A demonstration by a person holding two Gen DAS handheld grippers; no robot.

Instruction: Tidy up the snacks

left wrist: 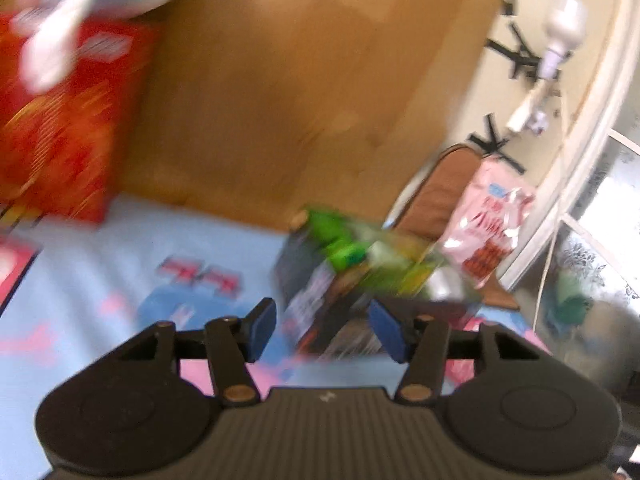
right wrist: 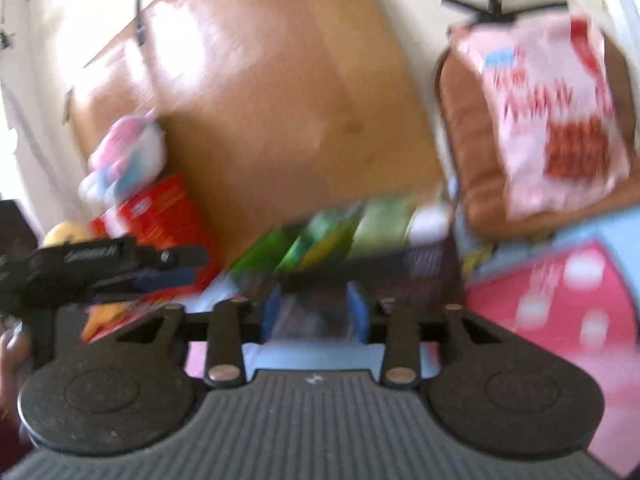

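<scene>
A dark box point(left wrist: 316, 280) stuffed with green snack packets point(left wrist: 344, 248) stands on a light blue printed sheet point(left wrist: 140, 256). My left gripper point(left wrist: 324, 330) is open just short of the box's near corner, with nothing held between its blue pads. In the right wrist view the same box point(right wrist: 424, 256) and its green packets point(right wrist: 340, 232) lie straight ahead. My right gripper point(right wrist: 315, 312) is open at the box's near side; blur hides whether its pads touch it. The left gripper point(right wrist: 180, 268) reaches in from the left. A pink snack bag point(right wrist: 556, 120) leans behind the box.
A red snack box point(left wrist: 60, 120) stands at the left under a pink, white and blue plush toy point(left wrist: 100, 0). A wooden board point(left wrist: 320, 80) rises behind. The pink bag point(left wrist: 488, 228) rests on a brown cushion point(right wrist: 468, 140). A pink dotted pack point(right wrist: 560, 320) lies right; a hand point(right wrist: 12, 352) shows left.
</scene>
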